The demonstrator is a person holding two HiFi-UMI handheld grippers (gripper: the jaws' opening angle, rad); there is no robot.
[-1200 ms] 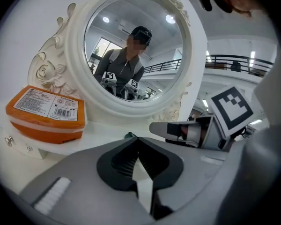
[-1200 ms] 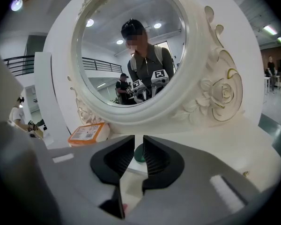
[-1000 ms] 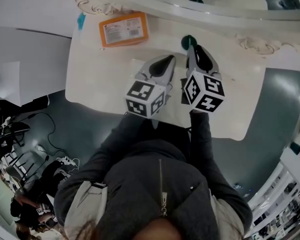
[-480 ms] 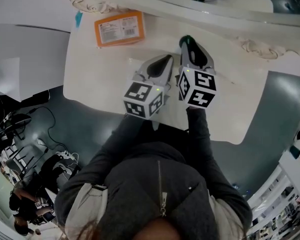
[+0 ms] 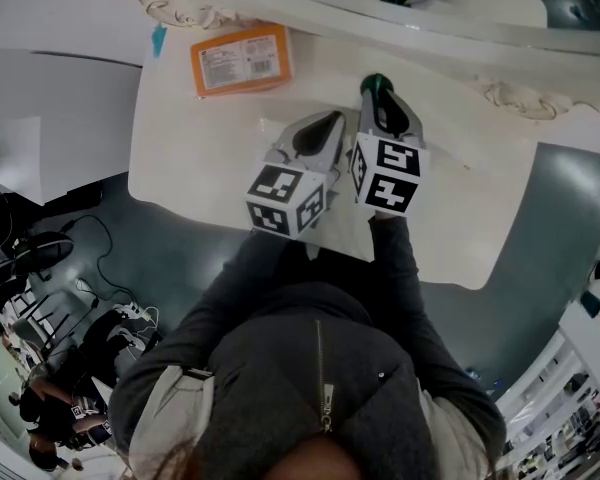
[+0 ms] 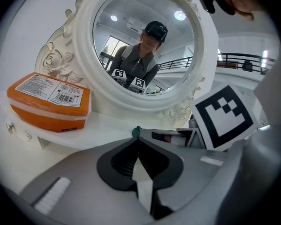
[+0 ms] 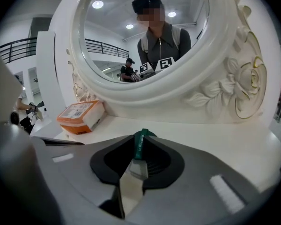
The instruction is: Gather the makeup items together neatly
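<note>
White worktop (image 5: 205,163) is spread below. By the right tool (image 7: 139,136), jaws just closed tighter, a green makeup stick (image 7: 138,148) is gripped at the tips. Close on its left, the left tool (image 6: 136,136) is clenched empty. Further left, an orange box (image 6: 49,102) is seen.

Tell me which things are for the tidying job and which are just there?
For the job: slim dark green tube, held in the right gripper; flat orange box with white label, probably.
Just there: round mirror in carved white frame; white table.
</note>
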